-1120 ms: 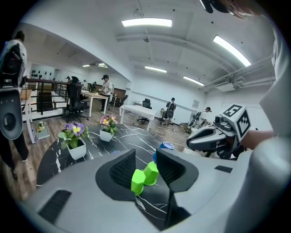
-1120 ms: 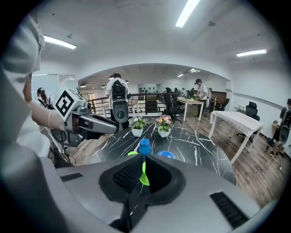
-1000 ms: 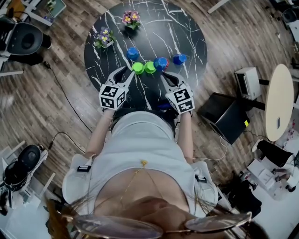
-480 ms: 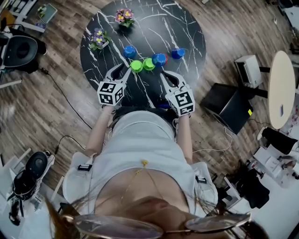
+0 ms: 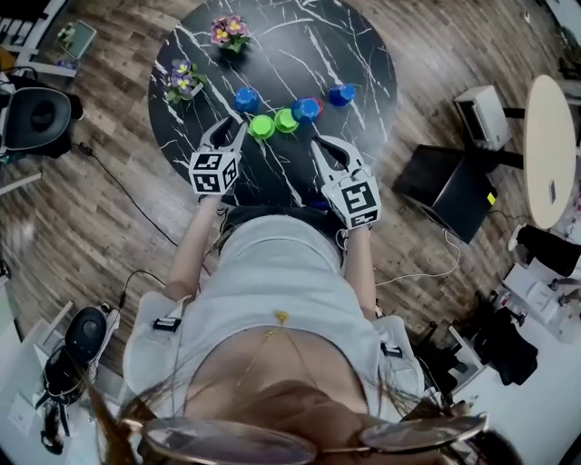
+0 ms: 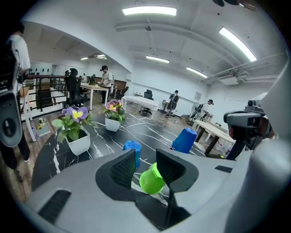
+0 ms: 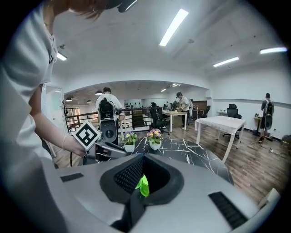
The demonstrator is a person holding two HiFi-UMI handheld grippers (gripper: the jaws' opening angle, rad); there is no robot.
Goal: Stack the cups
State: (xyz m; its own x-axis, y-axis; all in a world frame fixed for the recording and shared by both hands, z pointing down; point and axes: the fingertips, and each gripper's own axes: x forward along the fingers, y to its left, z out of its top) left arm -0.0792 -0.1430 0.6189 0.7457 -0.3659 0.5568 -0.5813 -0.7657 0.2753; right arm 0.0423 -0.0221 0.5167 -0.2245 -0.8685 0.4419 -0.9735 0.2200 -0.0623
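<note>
Bright, even light falls from ceiling strips (image 6: 149, 10); both gripper views bend hard at their edges (fisheye), corners black.

Five small plastic cups stand in a loose row on the table (image 5: 363, 54), just beyond the fingertips. One green cup (image 6: 151, 179) is tilted, closed end toward the left fingers (image 6: 122, 169) (in the gap between them, not pinched). A second green cup (image 5: 287, 119) touches it. An upturned blue cup (image 6: 132, 150) stands past them. Two more blue cups (image 5: 307, 110) (image 5: 342, 93) lie further right.
</note>
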